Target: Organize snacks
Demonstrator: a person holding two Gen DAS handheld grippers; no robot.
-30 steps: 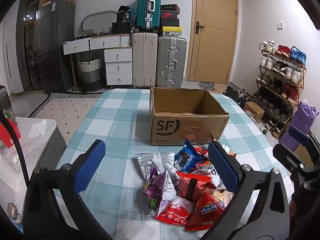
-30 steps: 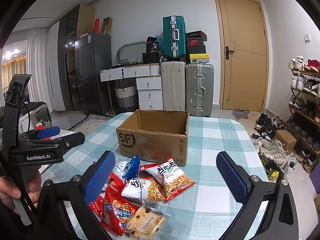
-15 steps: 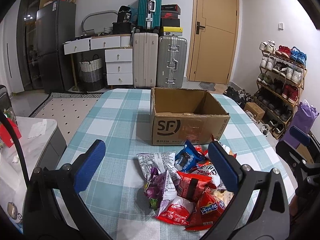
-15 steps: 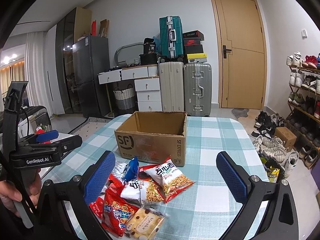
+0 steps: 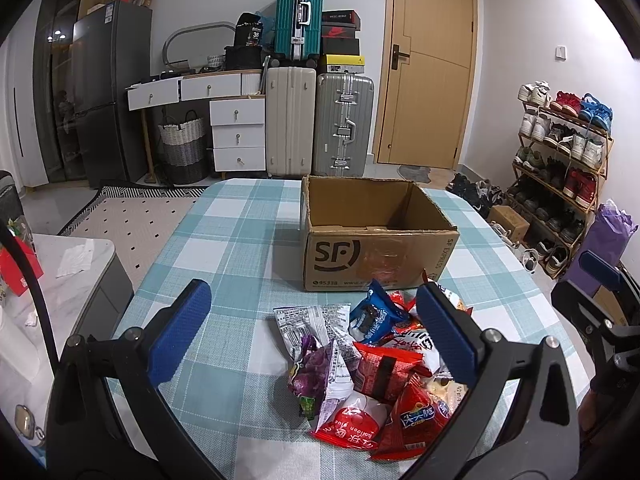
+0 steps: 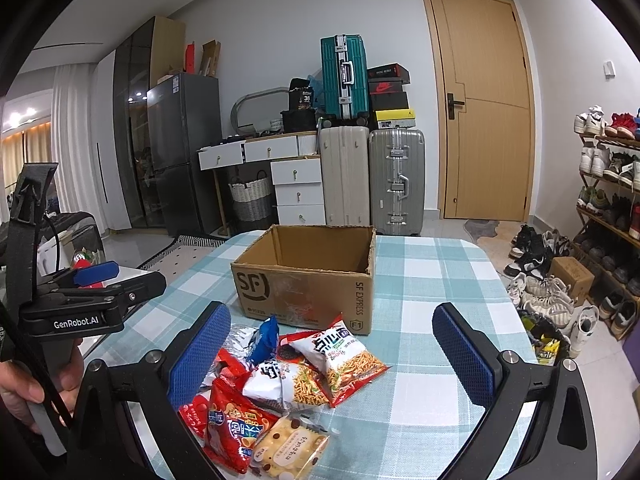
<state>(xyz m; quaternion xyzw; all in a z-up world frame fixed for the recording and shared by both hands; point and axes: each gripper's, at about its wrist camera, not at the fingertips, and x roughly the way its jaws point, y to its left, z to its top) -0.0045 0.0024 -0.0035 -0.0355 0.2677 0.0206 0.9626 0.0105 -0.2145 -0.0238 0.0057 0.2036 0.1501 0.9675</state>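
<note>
Cardboard box [image 5: 376,236] sits empty, snack packets [image 5: 372,356] heaped before it — both tongs [image 5: 312,332] [image 6: 332,356] released, holding nothing.

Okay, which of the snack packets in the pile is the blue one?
The small blue cookie packet at the pile's far edge, nearest the cardboard box. It is the only blue one; its neighbours are red, white or purple.

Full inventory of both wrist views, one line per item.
Brown cardboard box: 1, open, nothing visible inside, mid-table.
Snack packets: about ten, red, white, blue, purple, piled in front of box.
Checked tablecloth: 1, teal-white, covers table.
Suitcases: 3, teal, cream, silver, back wall.
White drawers: 1 unit, left of suitcases.
Wooden door: 1, closed.
Shoe rack: 1, right wall.
Left gripper: open, above pile.
Right gripper: open, above pile.
</note>
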